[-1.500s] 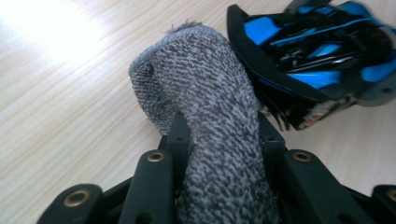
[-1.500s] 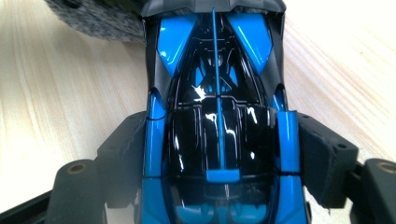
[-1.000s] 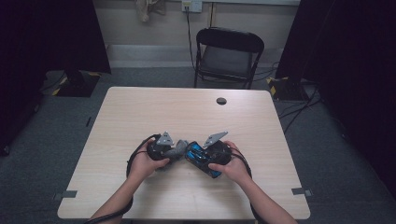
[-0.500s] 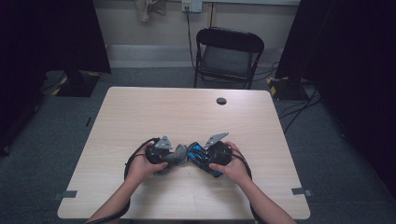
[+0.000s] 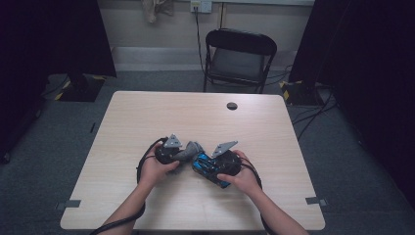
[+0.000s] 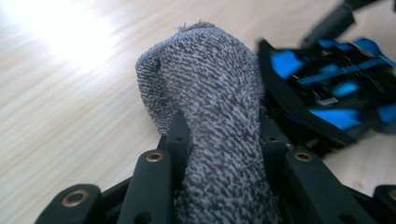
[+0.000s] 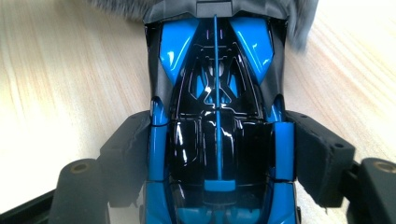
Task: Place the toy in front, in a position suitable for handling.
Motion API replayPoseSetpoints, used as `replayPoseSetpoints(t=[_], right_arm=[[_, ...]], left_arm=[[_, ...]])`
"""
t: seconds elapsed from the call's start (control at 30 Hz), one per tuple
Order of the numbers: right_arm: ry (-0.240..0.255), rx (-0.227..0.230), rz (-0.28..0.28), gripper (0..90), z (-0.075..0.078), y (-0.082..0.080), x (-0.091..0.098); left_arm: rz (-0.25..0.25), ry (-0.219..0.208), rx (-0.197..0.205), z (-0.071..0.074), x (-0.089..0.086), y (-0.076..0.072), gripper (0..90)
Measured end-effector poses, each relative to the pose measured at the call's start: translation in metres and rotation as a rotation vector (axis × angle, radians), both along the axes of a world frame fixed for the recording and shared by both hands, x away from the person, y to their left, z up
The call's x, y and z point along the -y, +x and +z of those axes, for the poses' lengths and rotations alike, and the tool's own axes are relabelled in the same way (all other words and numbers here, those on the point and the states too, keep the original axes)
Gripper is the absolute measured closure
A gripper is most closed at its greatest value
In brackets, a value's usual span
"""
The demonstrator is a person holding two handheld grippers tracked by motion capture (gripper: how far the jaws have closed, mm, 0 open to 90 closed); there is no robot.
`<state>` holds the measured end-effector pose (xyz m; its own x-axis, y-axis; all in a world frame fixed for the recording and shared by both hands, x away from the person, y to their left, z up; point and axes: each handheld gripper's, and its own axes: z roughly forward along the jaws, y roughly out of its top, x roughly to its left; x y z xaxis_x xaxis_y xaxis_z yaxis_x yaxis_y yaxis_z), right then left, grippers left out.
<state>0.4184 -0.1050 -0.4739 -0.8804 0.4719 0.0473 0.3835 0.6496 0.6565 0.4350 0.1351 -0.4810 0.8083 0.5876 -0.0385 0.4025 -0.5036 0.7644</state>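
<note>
High view shows the left gripper (image 5: pixel 188 152) clenched on a grey cloth (image 6: pixel 210 93), its tip just beside the toy car (image 7: pixel 217 116) grasped between the right fingers (image 7: pixel 322 158); a hard wipe might twist the car loose onto the worktop (image 5: pixel 147 117)

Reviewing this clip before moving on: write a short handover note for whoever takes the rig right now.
Left gripper: shut on the folded grey cloth.
Right gripper: jaws clamped on the sides of the blue and black toy car.
Both meet at the near middle of the wooden table; the cloth sits against one end of the car.
Done: both things gripped.
Left: seemingly wiping the car; how much is already wiped cannot be told.
</note>
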Motion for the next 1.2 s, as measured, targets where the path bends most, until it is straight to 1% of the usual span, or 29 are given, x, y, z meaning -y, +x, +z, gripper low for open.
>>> replayPoseSetpoints(t=[0.03, 0.07, 0.13, 0.17, 0.27, 0.43, 0.5, 0.57, 0.63, 0.73, 0.8, 0.93, 1.0, 1.07, 1.17, 1.2], right_arm=[[-0.003, 0.005, -0.004, 27.7, 0.0, 0.0, 0.0], [-0.008, 0.01, -0.005, 27.7, 0.0, 0.0, 0.001], [-0.008, 0.005, -0.006, 27.7, 0.0, 0.001, 0.002], [-0.009, 0.006, -0.01, 27.7, 0.0, 0.0, 0.002], [-0.007, 0.006, -0.022, 27.7, 0.0, 0.001, 0.003], [-0.008, 0.007, -0.024, 27.6, 0.001, 0.002, 0.002], [-0.008, 0.004, -0.026, 27.6, 0.001, 0.002, 0.003], [-0.011, 0.005, -0.04, 27.7, 0.001, 0.004, 0.005], [-0.004, 0.0, -0.051, 27.7, 0.0, 0.006, 0.007], [-0.009, 0.0, -0.056, 27.6, 0.0, 0.007, 0.008], [-0.014, -0.003, -0.051, 27.6, 0.0, 0.007, 0.008], [-0.017, -0.004, -0.051, 27.6, 0.0, 0.007, 0.008], [-0.016, -0.004, -0.041, 27.7, 0.0, 0.007, 0.007], [-0.017, -0.004, -0.03, 27.6, 0.0, 0.006, 0.007], [-0.021, -0.001, -0.017, 27.6, 0.0, 0.004, 0.004], [-0.019, -0.001, -0.016, 27.6, 0.0, 0.003, 0.004]], left_arm=[[-0.014, 0.002, -0.006, -0.002, 0.002, -0.001, 66.3], [-0.014, 0.005, -0.004, -0.002, 0.002, -0.002, 66.3], [-0.015, -0.008, -0.012, -0.003, 0.002, -0.004, 66.4], [-0.019, -0.008, -0.013, -0.003, 0.002, -0.005, 66.4], [-0.025, 0.001, -0.009, -0.001, 0.0, -0.007, 66.5], [-0.037, 0.005, -0.002, 0.004, -0.004, -0.012, 66.5], [-0.044, -0.001, -0.017, 0.005, -0.007, -0.013, 66.5], [-0.057, -0.001, -0.019, 0.004, -0.008, -0.016, 66.5], [-0.066, 0.004, -0.018, 0.004, -0.008, -0.018, 66.4], [-0.087, 0.013, -0.019, 0.004, -0.008, -0.024, 66.5], [-0.095, 0.02, -0.019, 0.004, -0.009, -0.025, 66.4], [-0.076, 0.022, -0.018, 0.005, -0.016, -0.024, 66.4], [-0.054, 0.009, -0.01, 0.006, -0.02, -0.021, 66.4], [-0.032, 0.01, 0.004, 0.009, -0.025, -0.017, 66.4], [0.002, -0.002, 0.006, 0.012, -0.029, -0.009, 66.3], [0.011, -0.001, 0.014, 0.013, -0.029, -0.007, 66.3]])
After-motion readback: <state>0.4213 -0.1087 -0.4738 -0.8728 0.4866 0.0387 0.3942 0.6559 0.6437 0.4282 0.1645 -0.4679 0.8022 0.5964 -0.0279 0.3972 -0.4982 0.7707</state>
